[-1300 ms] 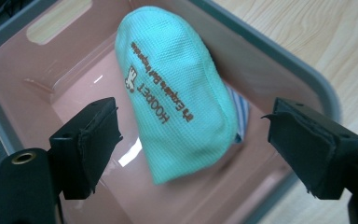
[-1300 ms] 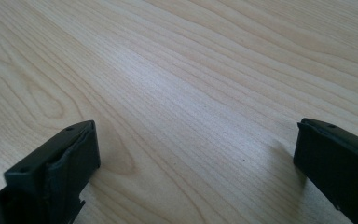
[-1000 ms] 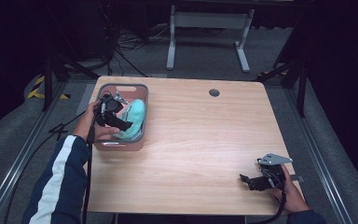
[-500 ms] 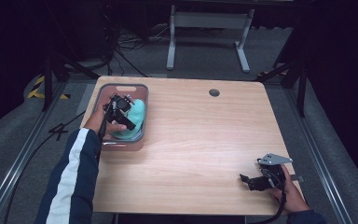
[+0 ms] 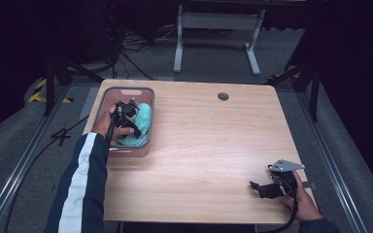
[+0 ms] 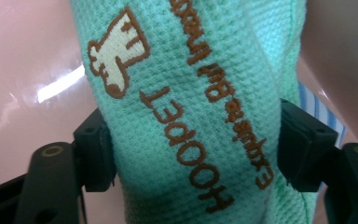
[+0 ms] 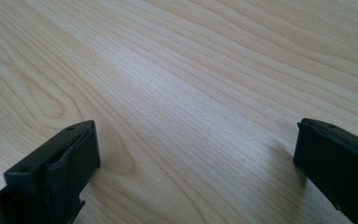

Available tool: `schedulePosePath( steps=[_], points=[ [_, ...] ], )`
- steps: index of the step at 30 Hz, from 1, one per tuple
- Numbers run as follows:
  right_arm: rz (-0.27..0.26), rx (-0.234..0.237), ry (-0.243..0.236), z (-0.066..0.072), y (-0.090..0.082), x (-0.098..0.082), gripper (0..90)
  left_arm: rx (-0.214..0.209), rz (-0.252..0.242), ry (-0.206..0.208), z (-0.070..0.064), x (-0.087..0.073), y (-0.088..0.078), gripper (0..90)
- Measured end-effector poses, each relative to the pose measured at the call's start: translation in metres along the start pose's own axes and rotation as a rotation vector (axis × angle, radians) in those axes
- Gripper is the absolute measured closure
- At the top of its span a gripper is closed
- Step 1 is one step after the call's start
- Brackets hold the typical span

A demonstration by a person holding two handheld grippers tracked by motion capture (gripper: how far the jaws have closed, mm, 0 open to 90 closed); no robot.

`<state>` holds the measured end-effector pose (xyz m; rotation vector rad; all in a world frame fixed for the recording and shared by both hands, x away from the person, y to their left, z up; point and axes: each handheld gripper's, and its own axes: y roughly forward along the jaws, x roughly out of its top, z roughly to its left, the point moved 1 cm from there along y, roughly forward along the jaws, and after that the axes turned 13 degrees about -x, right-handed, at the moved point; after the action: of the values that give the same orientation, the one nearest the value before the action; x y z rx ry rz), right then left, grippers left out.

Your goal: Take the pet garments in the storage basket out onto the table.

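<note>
A mint-green waffle towel (image 5: 143, 121) with brown lettering and a small dog emblem (image 6: 116, 51) lies in a pink bin (image 5: 126, 90) at the table's far left. My left gripper (image 5: 135, 127) reaches down into the bin. Its jaws have just been closing, and the towel (image 6: 191, 70) sits bunched between them, with both pads (image 6: 98, 154) against its sides. My right gripper (image 5: 256, 187) rests low over the bare wood near the front right corner. In the right gripper view it (image 7: 196, 154) stands open with nothing between its jaws.
The wooden table (image 5: 213, 145) has a round cable hole (image 5: 223, 96) near its far edge. A bit of blue-striped cloth (image 6: 324, 116) shows beside the towel in the bin. Metal rails and dark floor surround the table.
My left hand has sunk into the bin and shifted toward its far end, onto the green towel. The right gripper has not moved.
</note>
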<state>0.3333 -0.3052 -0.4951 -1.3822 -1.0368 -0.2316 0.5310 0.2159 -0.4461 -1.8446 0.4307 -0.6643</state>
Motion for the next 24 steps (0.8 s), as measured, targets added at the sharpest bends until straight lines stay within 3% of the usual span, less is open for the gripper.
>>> schedulePosePath(
  steps=[5,8,13,15,19,22,24],
  points=[
    [0.0,0.0,0.0,0.0,0.0,0.0,0.4,-0.033,0.01,0.026,-0.003,0.001,-0.003,55.4],
    [0.0,0.0,0.0,0.0,0.0,0.0,0.4,-0.037,0.014,0.041,-0.004,0.001,-0.003,60.6],
    [0.0,0.0,0.0,0.0,0.0,0.0,0.4,0.037,0.012,0.064,-0.007,0.001,-0.008,69.3],
    [0.0,0.0,0.0,0.0,0.0,0.0,0.4,0.068,-0.005,0.064,-0.009,0.0,-0.012,70.8],
    [0.0,0.0,0.0,0.0,0.0,0.0,0.4,0.074,-0.072,0.066,-0.011,-0.004,-0.024,71.9],
    [0.0,0.0,0.0,0.0,0.0,0.0,0.4,0.045,-0.138,0.076,-0.011,-0.011,-0.036,72.1],
    [0.0,0.0,0.0,0.0,0.0,0.0,0.4,0.049,-0.179,0.077,-0.012,-0.015,-0.043,72.3]
  ],
)
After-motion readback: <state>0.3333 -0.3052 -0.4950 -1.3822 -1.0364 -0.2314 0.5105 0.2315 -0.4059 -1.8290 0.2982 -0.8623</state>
